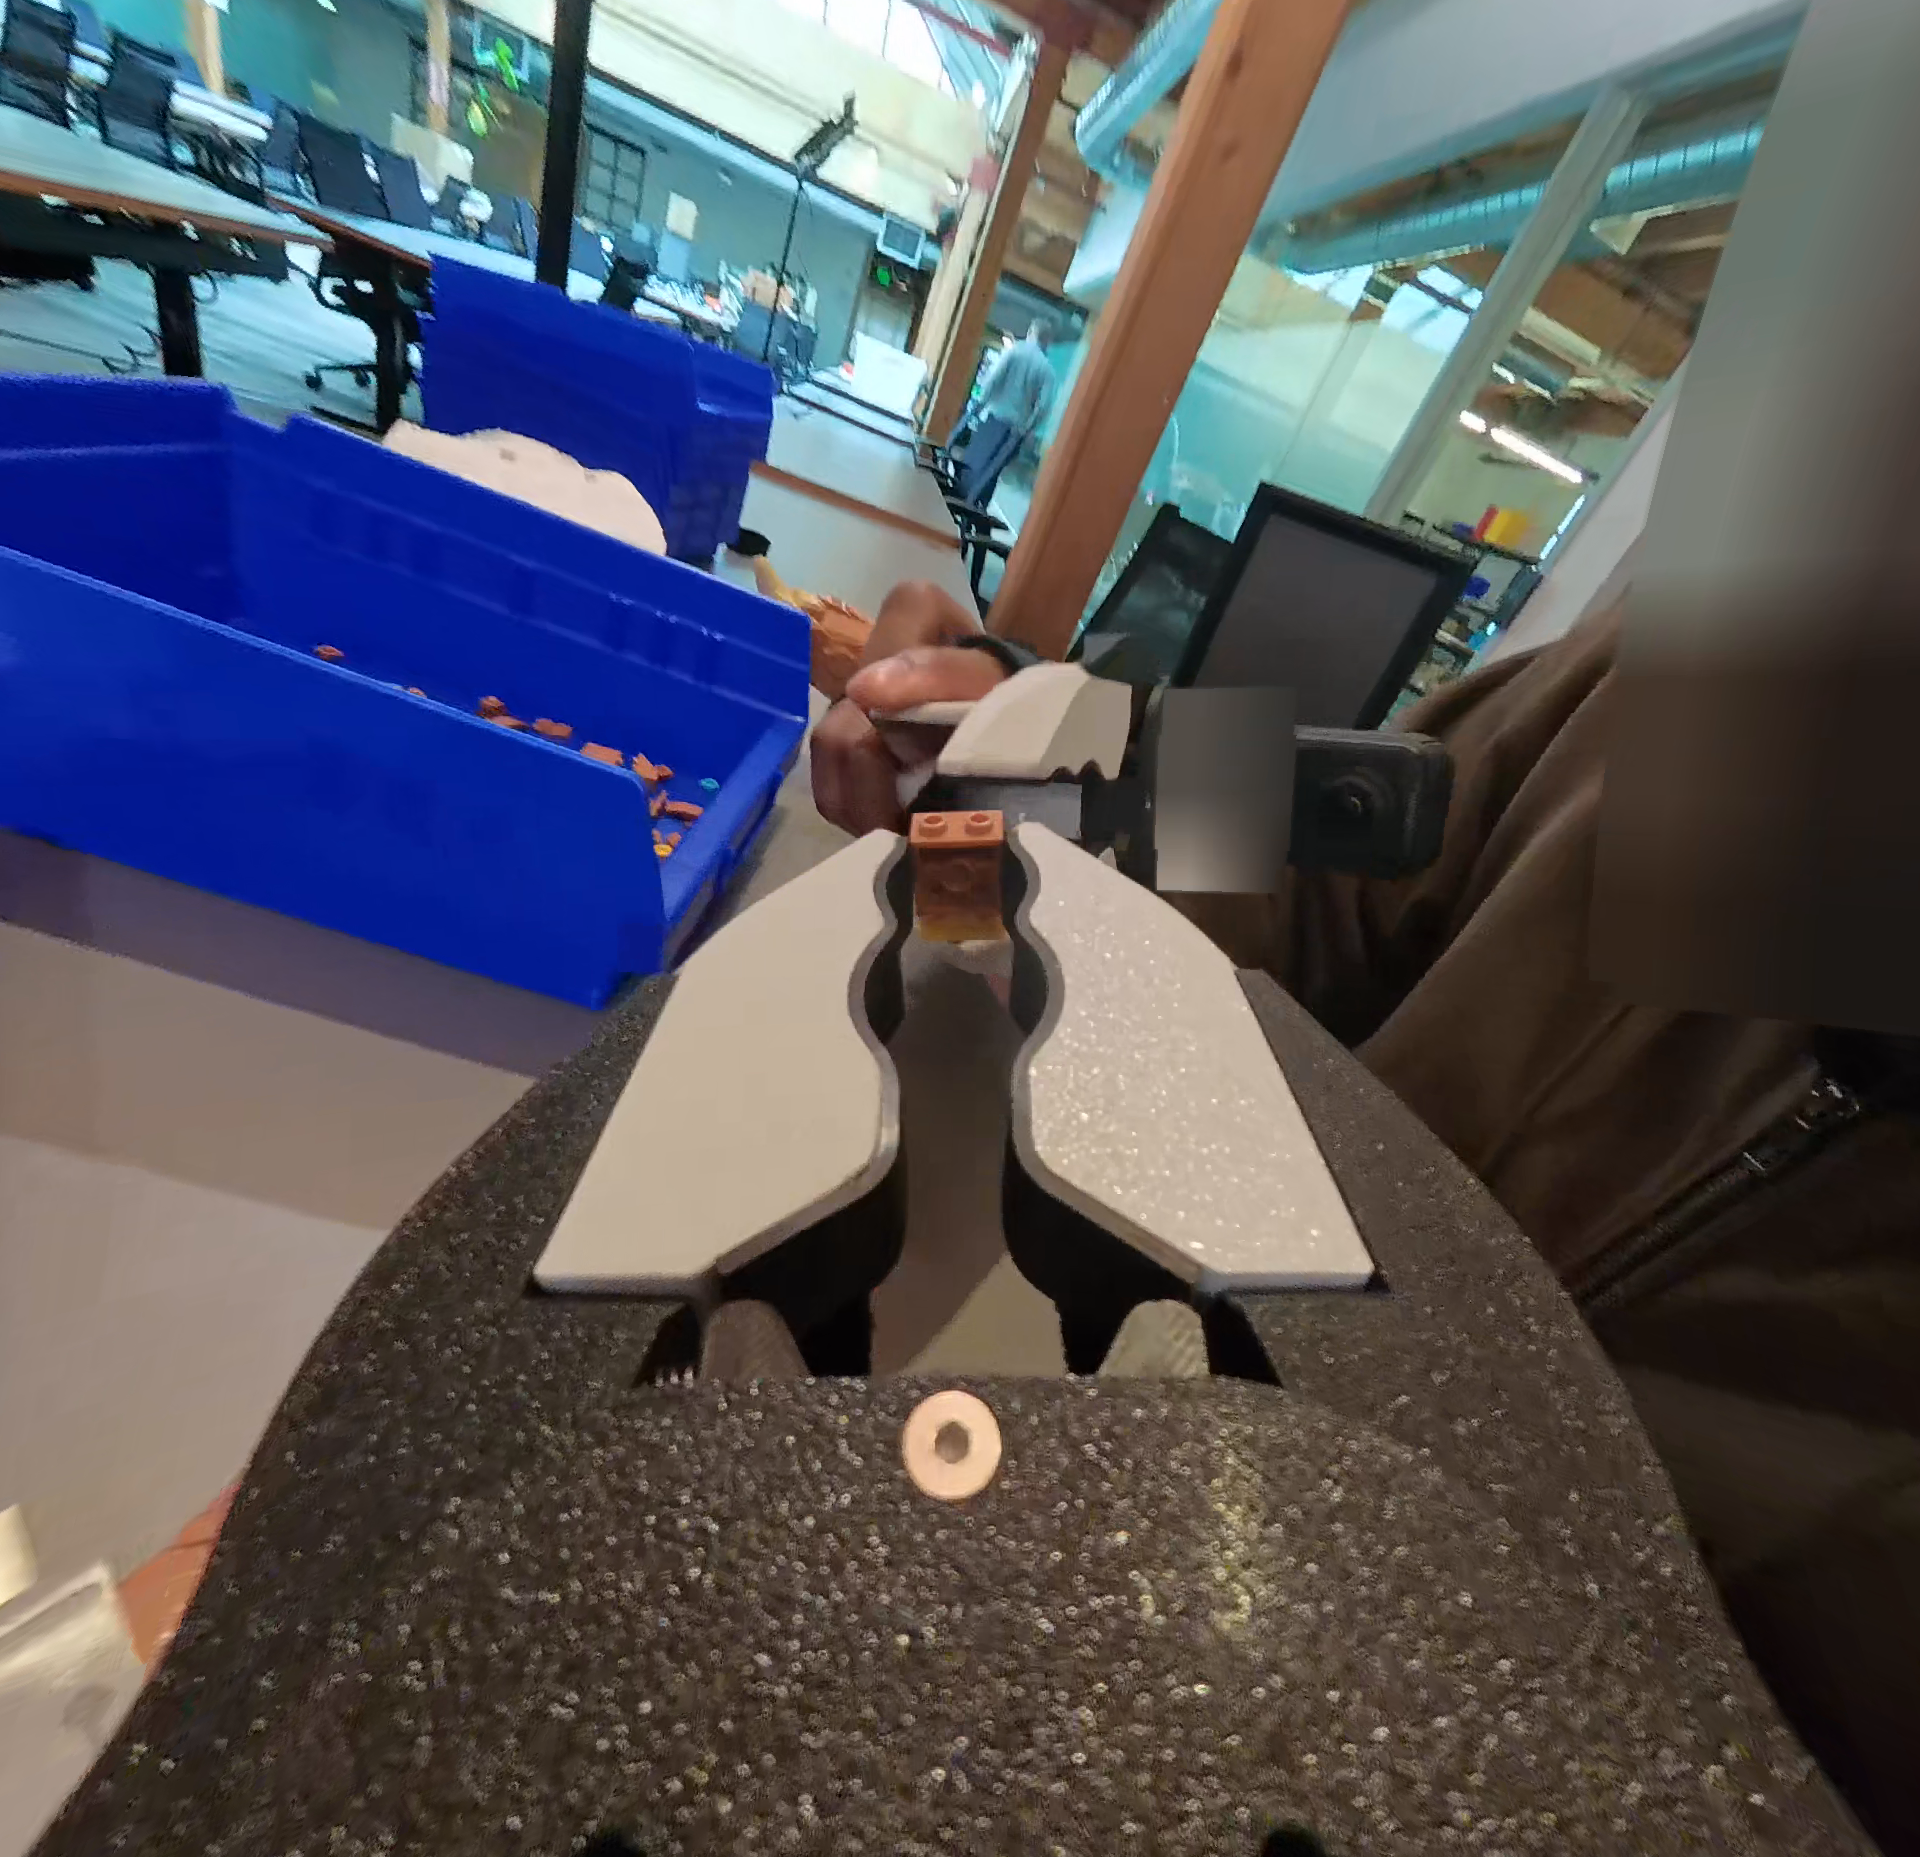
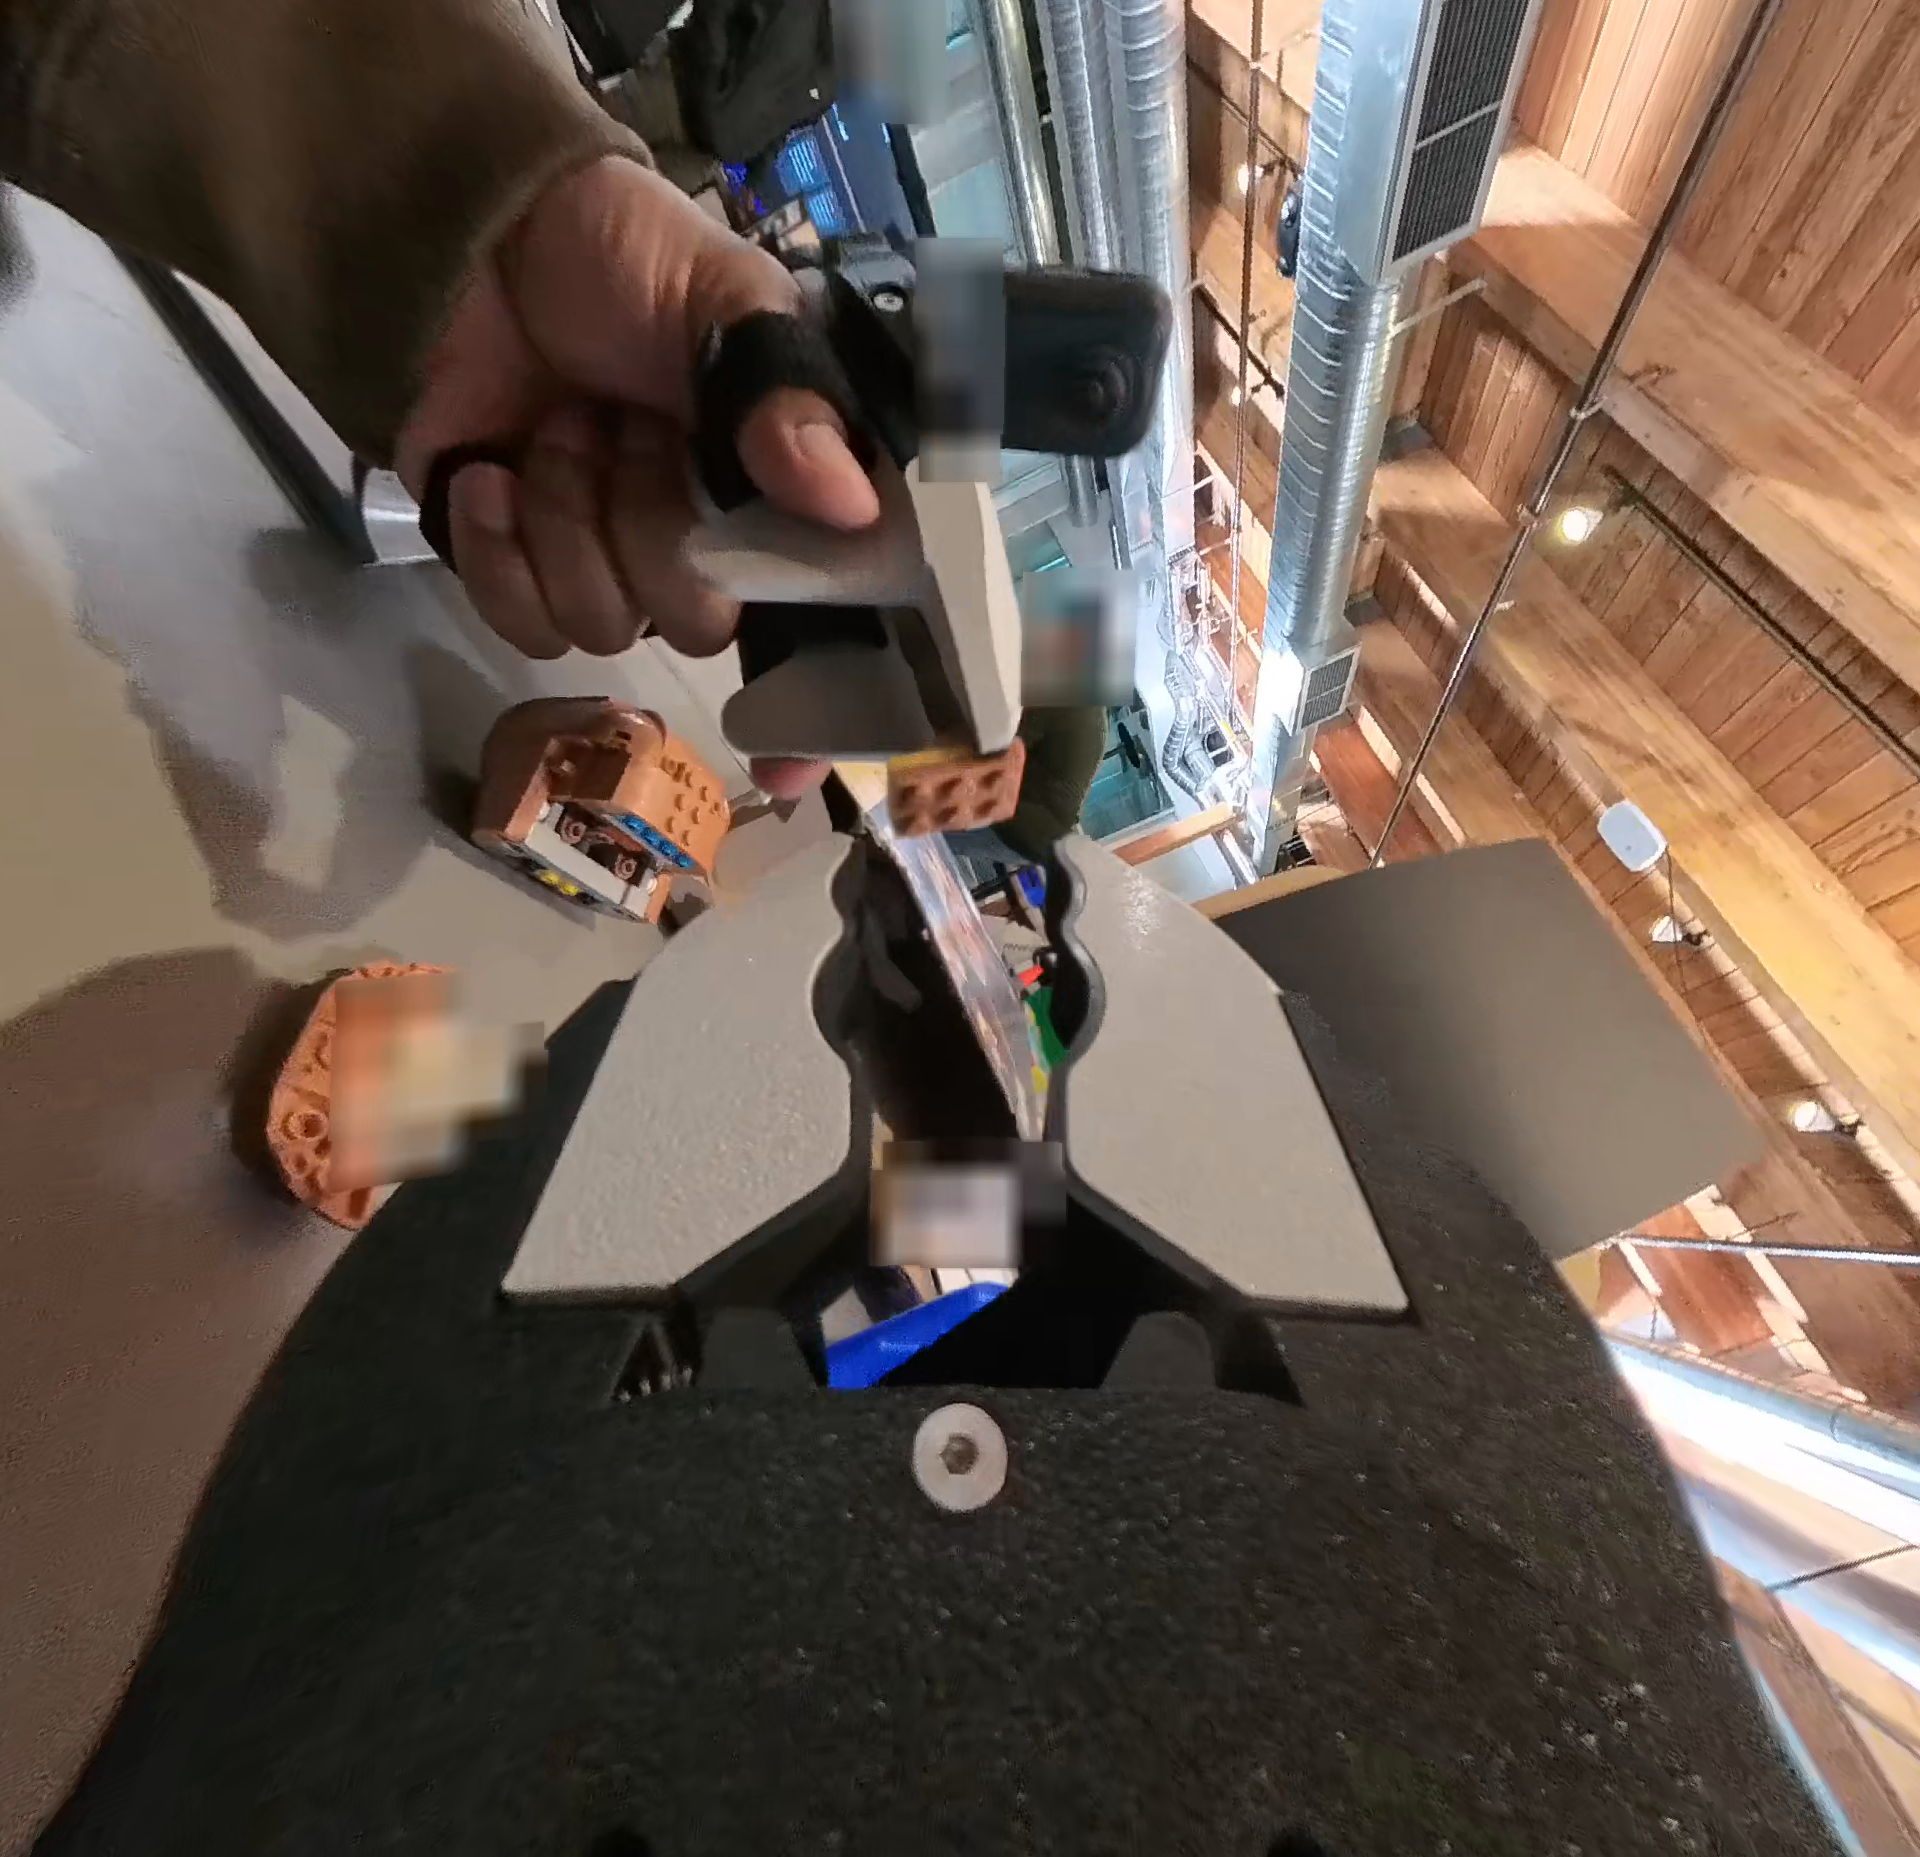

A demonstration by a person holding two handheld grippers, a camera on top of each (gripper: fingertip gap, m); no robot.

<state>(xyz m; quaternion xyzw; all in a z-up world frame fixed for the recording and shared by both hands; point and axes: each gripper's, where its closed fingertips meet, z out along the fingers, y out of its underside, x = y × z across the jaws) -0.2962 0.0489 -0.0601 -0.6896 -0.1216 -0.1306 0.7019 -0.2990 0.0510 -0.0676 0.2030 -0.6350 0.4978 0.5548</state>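
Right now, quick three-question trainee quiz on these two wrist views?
1. True or false: the left gripper is shut on a brown brick.
2. The loose orange pieces lie in: A a blue bin; B a white bowl; C a cardboard box.
3. Fill in: the right gripper is ____.
Key: 1 true; 2 A; 3 open.

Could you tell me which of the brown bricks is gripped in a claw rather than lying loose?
The brown brick pinched in the left claw; the other brown bricks lie loose in the blue bin.
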